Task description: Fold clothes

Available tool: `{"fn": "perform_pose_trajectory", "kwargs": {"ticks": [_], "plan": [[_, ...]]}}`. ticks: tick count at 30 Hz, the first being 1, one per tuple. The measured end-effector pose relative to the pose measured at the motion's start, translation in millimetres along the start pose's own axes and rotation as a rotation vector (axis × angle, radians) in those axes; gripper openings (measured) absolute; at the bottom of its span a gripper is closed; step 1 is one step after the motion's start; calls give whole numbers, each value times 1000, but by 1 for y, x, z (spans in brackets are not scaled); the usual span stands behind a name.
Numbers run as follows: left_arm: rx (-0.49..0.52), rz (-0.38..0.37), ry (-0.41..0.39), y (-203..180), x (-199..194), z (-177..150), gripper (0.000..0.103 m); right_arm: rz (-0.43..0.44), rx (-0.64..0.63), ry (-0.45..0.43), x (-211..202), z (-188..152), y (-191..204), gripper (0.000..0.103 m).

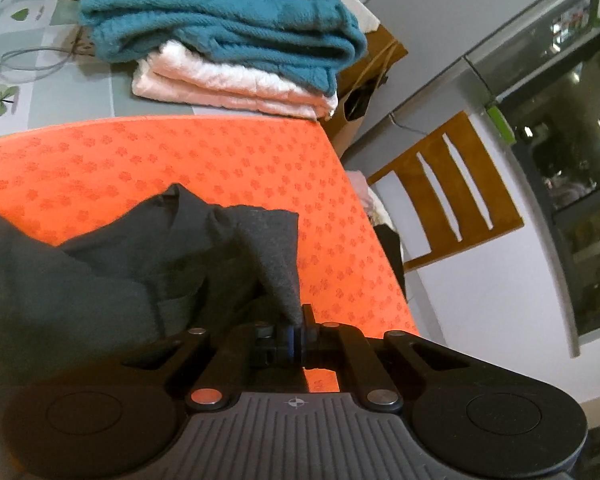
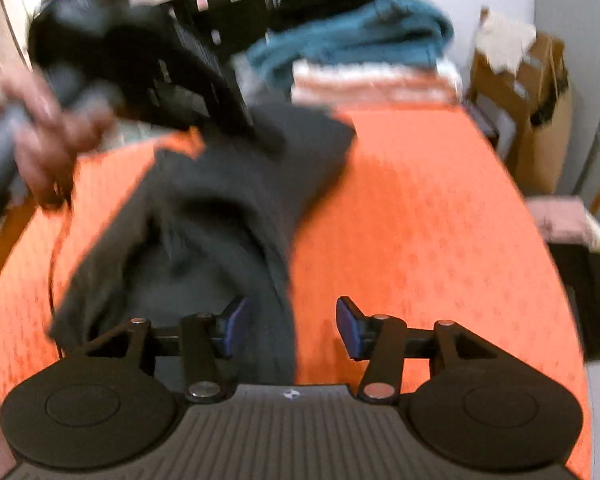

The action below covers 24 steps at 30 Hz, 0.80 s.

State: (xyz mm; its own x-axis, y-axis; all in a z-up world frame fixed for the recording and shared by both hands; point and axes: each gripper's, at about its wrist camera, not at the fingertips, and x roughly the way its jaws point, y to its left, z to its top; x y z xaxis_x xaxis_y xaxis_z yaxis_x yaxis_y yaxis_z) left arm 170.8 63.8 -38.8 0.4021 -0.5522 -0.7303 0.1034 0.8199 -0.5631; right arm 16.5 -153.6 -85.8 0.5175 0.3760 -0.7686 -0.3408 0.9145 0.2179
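Left wrist: left tool (image 1: 296, 330) pinches the grey garment's (image 1: 140, 264) corner; right tool (image 2: 292, 330) wide

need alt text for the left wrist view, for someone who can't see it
The left tongs are shut on a fold of a dark grey garment lying on an orange patterned cloth. Behind it, a teal towel sits on a folded white one; a wooden chair stands to the right.

The left gripper (image 1: 296, 330) pinches a fold of the grey garment (image 1: 148, 264), which bunches to its left on the orange mat (image 1: 204, 160). Ahead of it sits a stack: teal towel (image 1: 228, 28) on a white towel (image 1: 228, 84). A wooden chair (image 1: 448, 188) stands to the right.
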Motion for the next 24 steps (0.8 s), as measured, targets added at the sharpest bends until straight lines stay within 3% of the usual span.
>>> {"fn": "perform_pose_trajectory", "kwargs": {"ticks": [3,6,7,14,20,24], "plan": [[-36,-5,-17,9,-14,2,5,46,-16,50,4,-13,4,47],[-70,5,-34,23,-28,1,5,93,-59,51,4,-15,15,14],[-86,12,-42,29,-33,0,5,104,-85,31,0,-13,20,9],[-222,58,-76,92,-59,-9,5,202,-319,-31,-17,7,64,8],[-275,105,-88,129,-60,-17,6,263,-490,31,0,19,97,9],[-255,124,-106,136,-62,-24,7,302,-536,124,18,20,113,19]]}}
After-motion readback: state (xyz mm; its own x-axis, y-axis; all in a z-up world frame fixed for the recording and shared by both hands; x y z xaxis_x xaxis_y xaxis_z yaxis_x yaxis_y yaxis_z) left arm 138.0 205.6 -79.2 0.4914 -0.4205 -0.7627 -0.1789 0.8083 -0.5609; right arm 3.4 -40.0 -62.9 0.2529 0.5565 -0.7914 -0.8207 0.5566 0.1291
